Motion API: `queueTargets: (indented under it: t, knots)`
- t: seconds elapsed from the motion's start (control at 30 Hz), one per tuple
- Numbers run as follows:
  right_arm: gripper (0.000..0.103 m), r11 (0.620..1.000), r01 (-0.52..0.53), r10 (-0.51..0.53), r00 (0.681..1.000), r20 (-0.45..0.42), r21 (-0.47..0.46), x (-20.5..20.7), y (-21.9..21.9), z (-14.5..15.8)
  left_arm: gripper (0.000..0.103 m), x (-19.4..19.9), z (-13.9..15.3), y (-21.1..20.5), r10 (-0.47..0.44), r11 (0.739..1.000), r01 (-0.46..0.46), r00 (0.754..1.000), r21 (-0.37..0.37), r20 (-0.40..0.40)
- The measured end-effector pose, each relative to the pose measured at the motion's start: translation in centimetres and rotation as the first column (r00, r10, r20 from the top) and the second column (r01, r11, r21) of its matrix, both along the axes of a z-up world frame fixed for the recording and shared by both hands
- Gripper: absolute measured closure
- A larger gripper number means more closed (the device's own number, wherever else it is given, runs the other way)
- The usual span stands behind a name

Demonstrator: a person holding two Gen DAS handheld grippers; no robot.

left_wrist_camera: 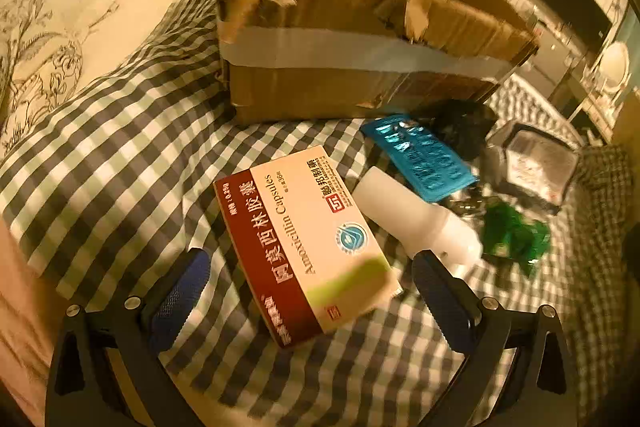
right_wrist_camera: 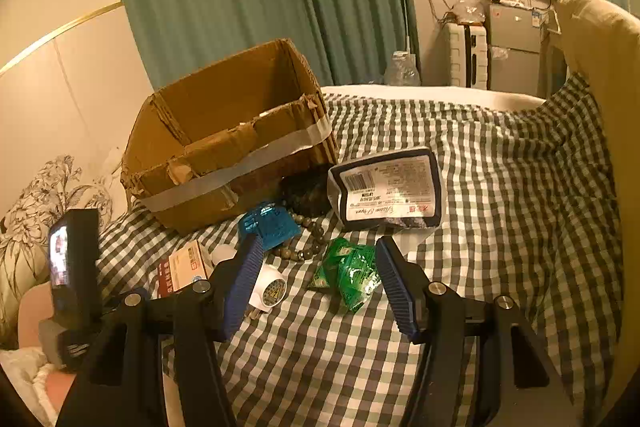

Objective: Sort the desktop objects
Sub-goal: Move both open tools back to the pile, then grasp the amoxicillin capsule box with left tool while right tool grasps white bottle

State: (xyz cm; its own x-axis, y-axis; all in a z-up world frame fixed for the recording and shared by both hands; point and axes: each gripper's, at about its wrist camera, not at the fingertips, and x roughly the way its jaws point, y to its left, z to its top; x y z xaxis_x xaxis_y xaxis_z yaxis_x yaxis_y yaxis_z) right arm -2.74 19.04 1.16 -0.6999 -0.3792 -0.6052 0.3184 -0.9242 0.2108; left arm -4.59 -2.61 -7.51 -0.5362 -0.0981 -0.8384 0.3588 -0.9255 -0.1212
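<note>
My left gripper (left_wrist_camera: 310,275) is open, its jaws on either side of a cream and maroon Amoxicillin capsule box (left_wrist_camera: 304,239) lying on the checked cloth. Beside it lie a white bottle (left_wrist_camera: 416,219), a blue blister pack (left_wrist_camera: 420,155) and green sachets (left_wrist_camera: 512,235). My right gripper (right_wrist_camera: 320,267) is open just in front of the green sachets (right_wrist_camera: 348,271). The right wrist view also shows the white bottle (right_wrist_camera: 270,285), the blue blister pack (right_wrist_camera: 270,223), a bead bracelet (right_wrist_camera: 308,239), the capsule box (right_wrist_camera: 188,265) and a black-edged tissue packet (right_wrist_camera: 388,187). An open cardboard box (right_wrist_camera: 228,143) stands behind them.
The cardboard box (left_wrist_camera: 360,39) fills the back of the left wrist view. A dark crumpled object (left_wrist_camera: 460,123) and the tissue packet (left_wrist_camera: 536,163) lie to its right. A floral pillow (right_wrist_camera: 44,203) is at the left. Checked cloth (right_wrist_camera: 500,207) stretches to the right.
</note>
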Motion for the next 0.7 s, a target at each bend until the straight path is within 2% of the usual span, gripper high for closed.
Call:
queueTargets:
  t: [0.13, 0.33, 0.47, 0.6, 0.7]
  knots:
    - [0.045, 1.000, -0.014, 0.014, 1.000, 0.013, 0.006, -0.2, -0.2, -0.5, 0.000, -1.2, -1.5, 0.0, 0.012, 1.000, -0.011, 0.999, -0.022, 0.035]
    - [0.045, 0.997, -0.065, 0.063, 0.997, 0.040, 0.051, -1.2, -2.2, -1.6, 0.000, -1.7, -3.5, -0.9, -0.021, 1.000, 0.020, 0.999, 0.018, 0.037]
    - [0.045, 0.990, -0.111, 0.107, 0.993, 0.056, 0.089, -1.6, -4.0, -2.5, 0.002, -1.1, -3.6, -0.9, -0.120, 0.993, 0.120, 0.993, 0.001, 0.002]
    - [0.045, 0.981, -0.150, 0.140, 0.987, 0.082, 0.122, -2.3, -5.7, -3.7, 0.007, -0.5, -3.3, -1.5, -0.132, 0.991, 0.132, 0.991, 0.028, -0.010]
    - [0.045, 0.980, -0.157, 0.143, 0.983, 0.117, 0.124, -3.1, -6.4, -4.8, 0.008, 0.1, -3.0, -1.7, -0.150, 0.989, 0.150, 0.988, 0.013, -0.018]
